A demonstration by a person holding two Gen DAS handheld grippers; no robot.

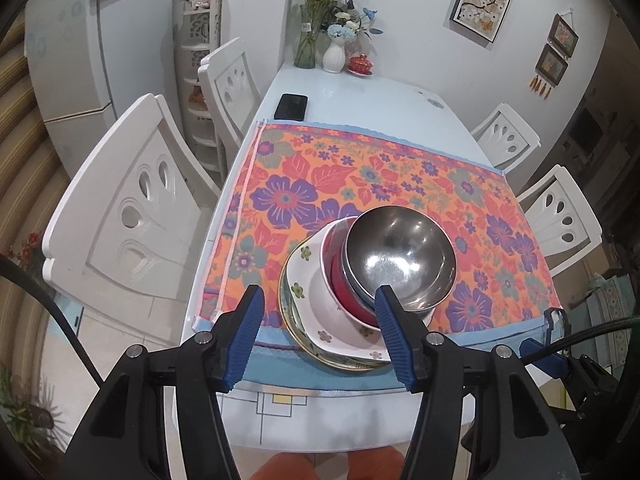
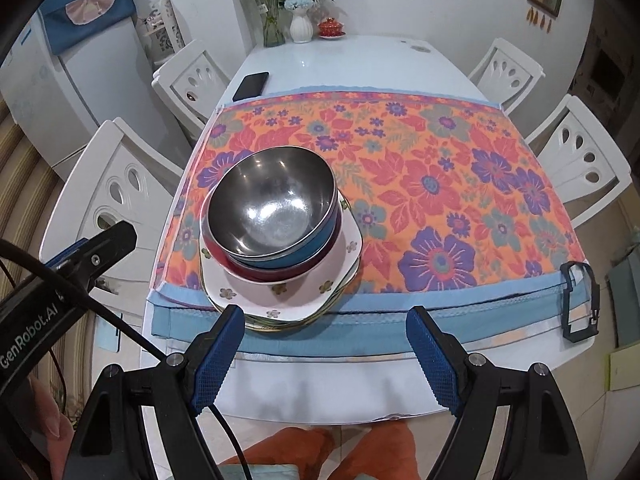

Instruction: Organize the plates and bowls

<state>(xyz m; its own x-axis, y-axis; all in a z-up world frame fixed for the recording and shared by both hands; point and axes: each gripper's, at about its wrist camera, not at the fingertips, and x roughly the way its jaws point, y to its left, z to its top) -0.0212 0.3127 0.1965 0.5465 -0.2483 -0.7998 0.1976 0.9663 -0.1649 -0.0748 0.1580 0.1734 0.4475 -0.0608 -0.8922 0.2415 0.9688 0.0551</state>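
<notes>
Left wrist view: left gripper [image 1: 318, 300] half open, empty, above stack's near edge | shiny steel bowl [image 1: 400, 258] tops blue and red bowls on square white flowered plate [image 1: 316, 300] | stack near orange floral cloth [image 2: 440, 168] front-left corner | right gripper [image 2: 326, 318] wide open, empty, beside stack

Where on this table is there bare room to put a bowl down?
The flowered cloth is bare to the right of the stack of dishes, out to the black clip. The white tabletop is bare between the phone and the vases. The stack's corner is crowded.
</notes>
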